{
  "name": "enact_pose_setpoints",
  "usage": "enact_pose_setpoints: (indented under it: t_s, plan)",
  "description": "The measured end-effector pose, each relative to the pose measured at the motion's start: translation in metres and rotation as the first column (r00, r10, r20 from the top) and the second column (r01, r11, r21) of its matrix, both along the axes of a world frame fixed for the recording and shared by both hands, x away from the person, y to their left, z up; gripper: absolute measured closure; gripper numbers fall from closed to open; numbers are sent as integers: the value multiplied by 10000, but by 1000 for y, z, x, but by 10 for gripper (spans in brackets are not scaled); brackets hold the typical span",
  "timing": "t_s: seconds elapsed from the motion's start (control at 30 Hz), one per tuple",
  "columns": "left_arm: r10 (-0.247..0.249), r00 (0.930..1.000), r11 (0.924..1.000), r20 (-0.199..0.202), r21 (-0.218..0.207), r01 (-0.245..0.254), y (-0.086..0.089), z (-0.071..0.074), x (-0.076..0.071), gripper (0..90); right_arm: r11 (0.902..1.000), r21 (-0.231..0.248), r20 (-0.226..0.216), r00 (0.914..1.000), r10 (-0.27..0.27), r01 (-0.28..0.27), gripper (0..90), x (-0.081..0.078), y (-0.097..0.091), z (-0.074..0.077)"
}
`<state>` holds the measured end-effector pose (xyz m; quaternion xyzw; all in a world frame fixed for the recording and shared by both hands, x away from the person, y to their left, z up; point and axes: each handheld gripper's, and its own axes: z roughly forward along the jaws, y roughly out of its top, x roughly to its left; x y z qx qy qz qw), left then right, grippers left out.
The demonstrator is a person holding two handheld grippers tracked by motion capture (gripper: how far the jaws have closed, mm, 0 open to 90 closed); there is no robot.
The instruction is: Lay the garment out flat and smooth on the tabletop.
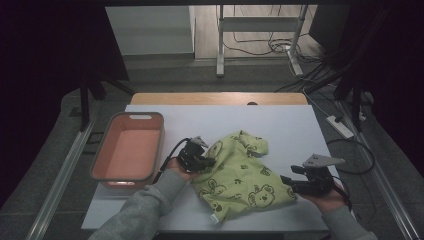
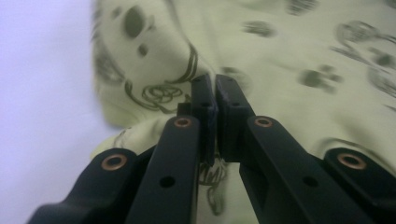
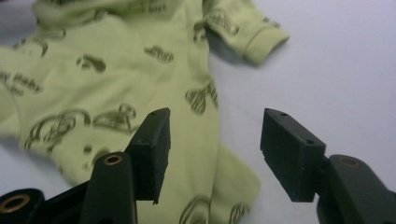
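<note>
Item: small green garment [image 1: 240, 172] printed with bears, which we are handling; it is lying crumpled on the white tabletop [image 1: 280, 125], right of the pink basin [image 1: 129, 150], between our two hands.

Left gripper [image 1: 205, 162]: we are pinching the garment's left edge; in the left gripper view its jaws are sitting nearly together with a fold of cloth between the pads.

Right gripper [image 1: 289, 183]: we are holding it at the garment's right edge, jaws standing wide, pads touching no cloth.
</note>
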<state>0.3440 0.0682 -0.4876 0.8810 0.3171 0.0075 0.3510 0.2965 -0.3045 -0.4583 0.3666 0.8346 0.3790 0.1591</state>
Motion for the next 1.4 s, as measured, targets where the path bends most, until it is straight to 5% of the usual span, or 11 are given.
enact_pose_setpoints:
  t_s: [0.23,0.5,0.73,0.97,1.13,1.3,1.4]
  plan:
    - [-772,9963,9970,380,21,772,-22,-2,-25,870,9989,124,93,9990,448,-449,411,33,30,15]
    - [-900,9953,9956,368,-215,908,-23,-5,-28,870,9916,320,-329,9914,1264,-1254,390,89,94,22]
    - [-885,9956,9954,304,-339,895,-21,-5,-27,869,9783,-15,-1334,9696,2053,-2073,369,126,152,8]
    - [-834,9961,9958,278,-346,843,-20,-5,-27,869,9696,-171,-2487,9403,2324,-2442,355,141,176,-10]
    - [-836,9962,9959,264,-329,844,-20,-5,-27,869,9631,-470,-3198,9174,2368,-2650,499,140,173,-20]
    - [-813,9963,9961,274,-308,822,-20,-5,-27,869,9514,-835,-3352,9075,2532,-2963,787,135,169,-24]
    - [-838,9961,9960,277,-289,846,-20,-5,-27,869,9473,-952,-3280,9081,2604,-3060,847,133,165,-25]
